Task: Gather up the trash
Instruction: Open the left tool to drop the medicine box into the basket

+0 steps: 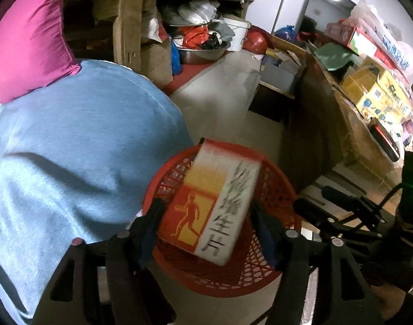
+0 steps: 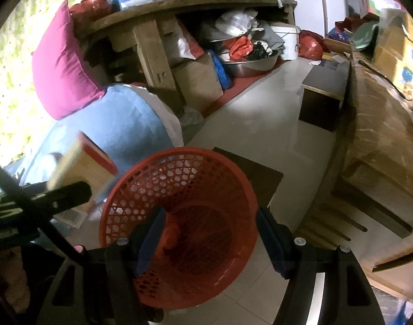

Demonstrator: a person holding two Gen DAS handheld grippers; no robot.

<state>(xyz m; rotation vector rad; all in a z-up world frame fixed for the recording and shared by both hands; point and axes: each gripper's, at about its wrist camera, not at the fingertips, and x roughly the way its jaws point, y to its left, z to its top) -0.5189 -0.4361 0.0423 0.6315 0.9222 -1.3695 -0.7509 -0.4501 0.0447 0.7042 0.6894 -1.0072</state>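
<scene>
In the left wrist view we are observing the left gripper (image 1: 206, 216) poised directly above the round red plastic mesh basket (image 1: 277, 189), which is standing on the pale tiled floor (image 1: 228, 103). A rectangular cardboard box (image 1: 214, 203), printed red, yellow and white with dark characters, is sitting tilted between the fingers over the basket's mouth. The jaws are standing apart; the left finger (image 1: 152, 216) is lying at the box's edge and the right finger (image 1: 263, 224) is showing a gap beside it, so we cannot tell whether any hold remains. Left of the basket a blue cloth-covered cushion (image 1: 71, 149) is bulging, with a magenta pillow (image 1: 30, 40) beyond it. The right gripper (image 1: 328, 203) is showing at the basket's right.

In the right wrist view the right gripper (image 2: 209, 233) is hanging over the same basket (image 2: 125, 205), its jaws spread and holding nothing. Crumpled red material (image 2: 174, 235) is lying inside the basket. The box (image 2: 81, 165) is appearing blurred at the basket's upper left, above a dark finger of the left gripper (image 2: 68, 192).
</scene>
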